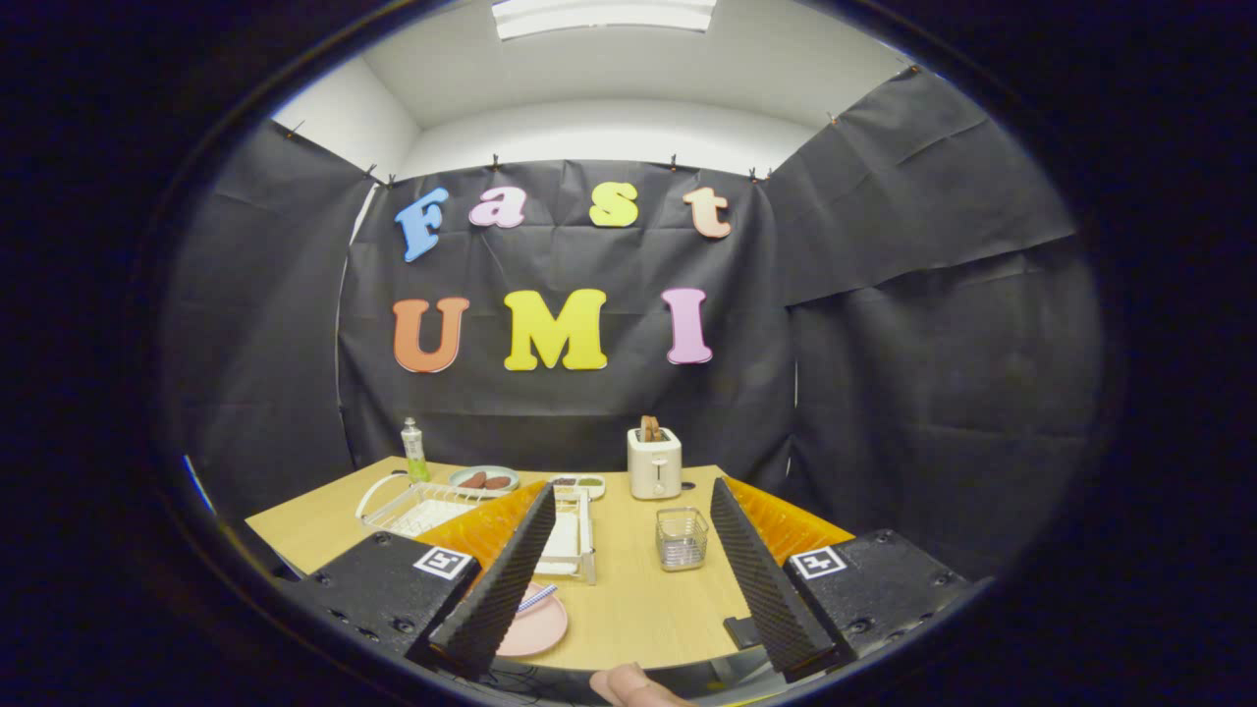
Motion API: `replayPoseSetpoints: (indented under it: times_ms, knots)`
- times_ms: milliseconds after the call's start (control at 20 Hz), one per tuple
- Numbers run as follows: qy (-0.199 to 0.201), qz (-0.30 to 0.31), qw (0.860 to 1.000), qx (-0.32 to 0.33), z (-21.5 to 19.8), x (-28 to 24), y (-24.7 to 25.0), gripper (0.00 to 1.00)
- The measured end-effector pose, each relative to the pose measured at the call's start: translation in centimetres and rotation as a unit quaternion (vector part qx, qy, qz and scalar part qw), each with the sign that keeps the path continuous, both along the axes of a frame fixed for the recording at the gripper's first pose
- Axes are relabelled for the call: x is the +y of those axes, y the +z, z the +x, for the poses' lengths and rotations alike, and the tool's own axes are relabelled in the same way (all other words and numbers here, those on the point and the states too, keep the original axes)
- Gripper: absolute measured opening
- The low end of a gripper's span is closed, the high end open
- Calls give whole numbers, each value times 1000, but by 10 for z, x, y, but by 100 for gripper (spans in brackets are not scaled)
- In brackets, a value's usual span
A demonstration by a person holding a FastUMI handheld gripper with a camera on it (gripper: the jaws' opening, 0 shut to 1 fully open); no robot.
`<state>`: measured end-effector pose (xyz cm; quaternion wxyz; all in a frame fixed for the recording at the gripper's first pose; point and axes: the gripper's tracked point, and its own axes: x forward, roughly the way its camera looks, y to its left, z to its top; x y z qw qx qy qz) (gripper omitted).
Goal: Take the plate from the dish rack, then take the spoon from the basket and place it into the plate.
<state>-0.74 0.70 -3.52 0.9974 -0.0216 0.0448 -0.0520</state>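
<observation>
Beside the left finger of the open, empty gripper (628,579) lies the pink plate (535,628) holding the spoon (536,597).

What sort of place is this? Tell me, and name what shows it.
Likely a staged kitchen test booth: black cloth walls surround a wooden table holding a toaster, a dish rack and a pink plate. The gripper is open above it.
</observation>
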Motion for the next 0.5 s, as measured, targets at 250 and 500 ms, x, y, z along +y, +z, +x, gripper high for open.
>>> replayPoseSetpoints:
  times_ms: [250, 500]
  knots:
    - [7, -2, 1000, 7, -1, 4, -4, 100]
    - [17, 8, 1000, 25, -1, 9, -14, 100]
